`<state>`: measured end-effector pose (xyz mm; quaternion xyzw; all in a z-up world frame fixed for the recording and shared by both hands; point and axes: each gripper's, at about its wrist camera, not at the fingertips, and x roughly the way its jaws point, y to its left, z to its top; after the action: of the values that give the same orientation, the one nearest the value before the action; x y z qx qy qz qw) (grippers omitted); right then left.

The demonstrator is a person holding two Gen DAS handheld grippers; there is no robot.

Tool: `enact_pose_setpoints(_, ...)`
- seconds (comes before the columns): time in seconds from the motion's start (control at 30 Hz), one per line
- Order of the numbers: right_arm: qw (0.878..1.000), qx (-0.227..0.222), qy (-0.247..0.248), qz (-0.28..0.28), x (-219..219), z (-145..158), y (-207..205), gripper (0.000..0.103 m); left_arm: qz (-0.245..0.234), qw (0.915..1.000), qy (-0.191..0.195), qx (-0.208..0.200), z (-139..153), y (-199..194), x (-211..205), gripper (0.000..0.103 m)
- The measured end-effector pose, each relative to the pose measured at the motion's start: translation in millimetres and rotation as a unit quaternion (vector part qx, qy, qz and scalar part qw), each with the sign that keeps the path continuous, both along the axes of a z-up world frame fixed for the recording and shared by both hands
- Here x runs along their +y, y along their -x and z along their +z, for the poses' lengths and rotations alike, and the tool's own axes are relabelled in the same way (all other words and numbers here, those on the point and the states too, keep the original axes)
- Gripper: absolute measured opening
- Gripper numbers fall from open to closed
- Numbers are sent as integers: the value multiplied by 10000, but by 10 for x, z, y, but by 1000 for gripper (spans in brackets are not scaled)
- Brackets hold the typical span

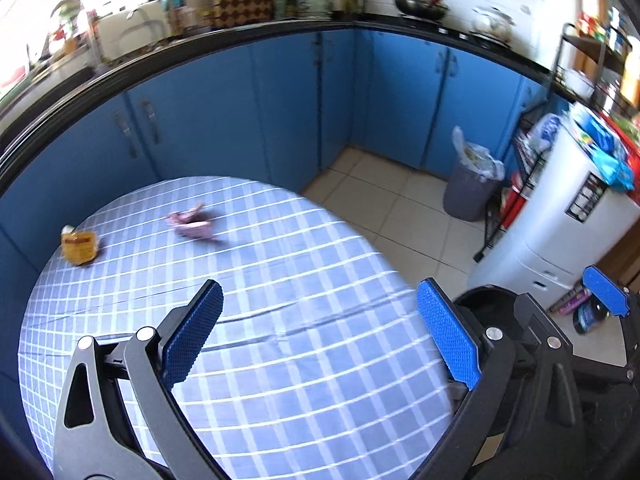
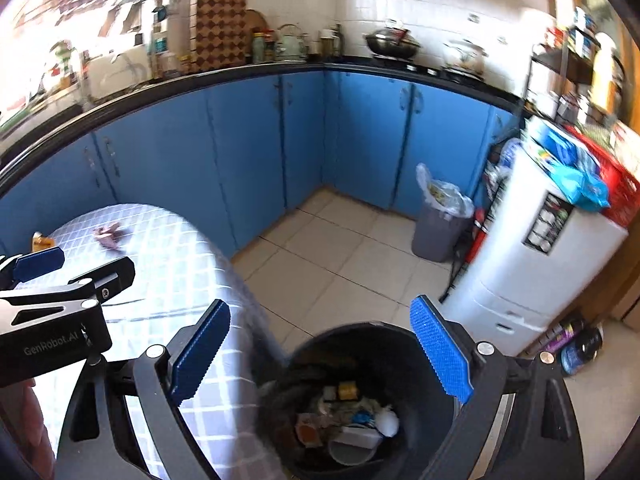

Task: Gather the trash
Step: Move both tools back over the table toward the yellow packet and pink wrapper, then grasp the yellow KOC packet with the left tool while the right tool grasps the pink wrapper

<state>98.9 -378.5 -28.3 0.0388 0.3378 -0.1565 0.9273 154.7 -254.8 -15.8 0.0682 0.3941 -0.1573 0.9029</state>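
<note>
Pink wrapper [image 1: 192, 226] lies well beyond both grippers — left [image 1: 320, 340], right [image 2: 322, 354] — spread, empty.

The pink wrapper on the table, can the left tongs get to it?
Probably yes. The left tongs are open, hold nothing, and only bare checked tablecloth lies between them and the crumpled pink wrapper.

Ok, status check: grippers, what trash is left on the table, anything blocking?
Left gripper open, empty, over table. Right gripper open, empty, above black bin. Pink wrapper and yellow packet left on table. Path clear.
</note>
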Motion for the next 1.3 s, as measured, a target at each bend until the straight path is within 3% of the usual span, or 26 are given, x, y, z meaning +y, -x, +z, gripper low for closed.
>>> enact_pose_setpoints(0.3,9979,165,-90,622,753,-90,-667,89,718,9974,5,27,-56,-344,926,96)
enact_pose_setpoints(0.57,9926,390,160,1139,1466,-269,-1217,89,1495,9887,5,105,-196,-796,1869,96)
enact_pose_setpoints(0.8,9887,577,204,1366,1797,-407,-1614,89,1830,9830,-8,174,-316,-1159,2397,96)
enact_pose_setpoints(0.97,9852,754,285,1512,1960,-498,-1900,89,1838,9824,-49,332,-440,-1428,2631,96)
enact_pose_setpoints(1.3,9794,955,300,1754,2159,-640,-2299,89,1634,9845,-389,498,-666,-1791,2682,96)
